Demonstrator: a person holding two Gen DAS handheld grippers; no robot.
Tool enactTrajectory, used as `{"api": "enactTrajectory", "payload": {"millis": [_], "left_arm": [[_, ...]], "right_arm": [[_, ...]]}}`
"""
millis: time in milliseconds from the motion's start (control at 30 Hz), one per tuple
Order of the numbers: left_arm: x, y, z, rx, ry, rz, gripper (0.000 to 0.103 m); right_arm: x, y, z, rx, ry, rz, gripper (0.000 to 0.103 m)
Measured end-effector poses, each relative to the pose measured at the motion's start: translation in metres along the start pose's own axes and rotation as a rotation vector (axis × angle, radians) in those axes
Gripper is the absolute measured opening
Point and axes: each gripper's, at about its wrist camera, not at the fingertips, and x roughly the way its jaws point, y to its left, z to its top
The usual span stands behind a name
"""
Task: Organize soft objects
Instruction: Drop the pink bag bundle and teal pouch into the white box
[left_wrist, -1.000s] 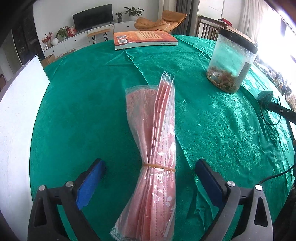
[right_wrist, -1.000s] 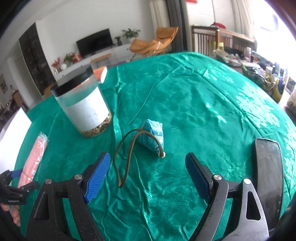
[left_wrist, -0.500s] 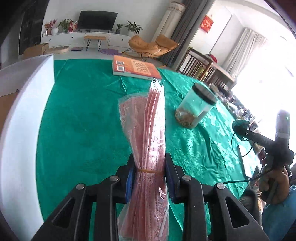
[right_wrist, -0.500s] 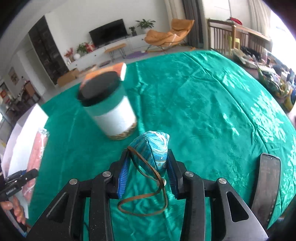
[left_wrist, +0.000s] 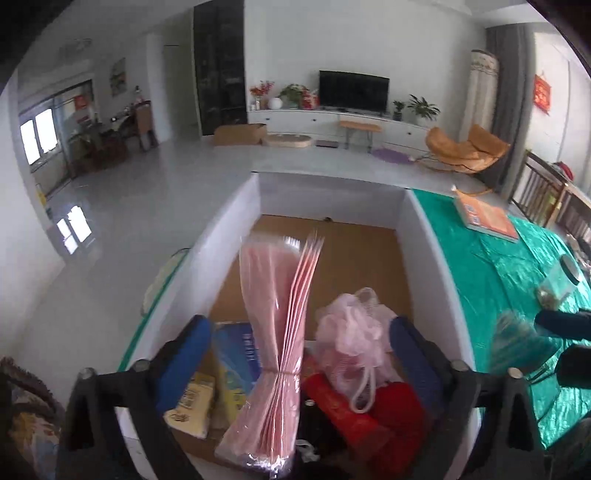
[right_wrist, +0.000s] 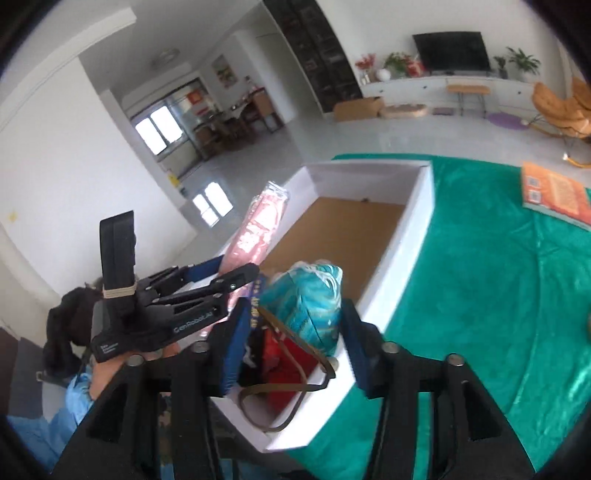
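Over the white box (left_wrist: 430, 258), at the left of the green-clothed table (right_wrist: 498, 295), both grippers are seen at once. On the left side, the left gripper (left_wrist: 295, 347) is held above the box's near end with its blue pads spread wide; the bundle of pink masks (left_wrist: 282, 332), cinched by a rubber band, is seen between the pads but clear daylight is left on both sides, so nothing is clamped. Whether the bundle is resting on the contents below cannot be told. Beneath it, a yellow pack (left_wrist: 190, 404) and a blue packet (left_wrist: 238, 354) are seen against the near-left wall, and a pink mesh sponge (left_wrist: 352, 332) with a white cord is piled on red items (left_wrist: 391, 417) toward the near-right. The brown floor of the box's far half is left bare.

Moving right, from the right wrist view, the left gripper (right_wrist: 218, 273) is picked out over the box's left wall, the pink bundle rising beyond it. The right gripper (right_wrist: 291, 332) is positioned above the box's near corner, and the teal pouch (right_wrist: 308, 299) is seen between its blue pads. The left pad stands just apart from it, contact on the right cannot be made out, so the grip cannot be told. The pouch's brown strap (right_wrist: 284, 391) is draped across the near wall. Further right, an orange book (right_wrist: 557, 194) is lying on the cloth, well apart from the box.
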Motion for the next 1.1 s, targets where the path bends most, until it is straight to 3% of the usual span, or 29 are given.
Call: {"api": "enactTrajectory", "payload": {"millis": [133,267,433,567,700,1100], "left_arm": [[-0.002,0.020,-0.014,-0.019,-0.026,0.070,0.103],[-0.007,0.014,-0.022,-0.012,-0.039,0.158,0.103],[-0.018,-0.006,-0.032,-0.024,0.011,0.161,0.103],[-0.020,-0.019,-0.037,0.008,0.030,0.217,0.103],[-0.025,-0.026,-0.038,0.031,0.006,0.252,0.103],[-0.030,-0.034,-0.034,0.050,-0.015,0.249,0.103]], "right_arm": [[0.040,0.009,-0.011,0.026,0.080,0.036,0.075],[0.034,0.009,-0.014,-0.009,0.067,-0.036,0.075],[0.025,0.011,-0.014,-0.092,0.043,-0.144,0.075],[0.030,0.016,-0.019,-0.146,0.058,-0.202,0.075],[0.035,0.019,-0.023,-0.184,0.081,-0.226,0.075],[0.030,0.026,-0.028,-0.222,0.090,-0.242,0.075]]}}
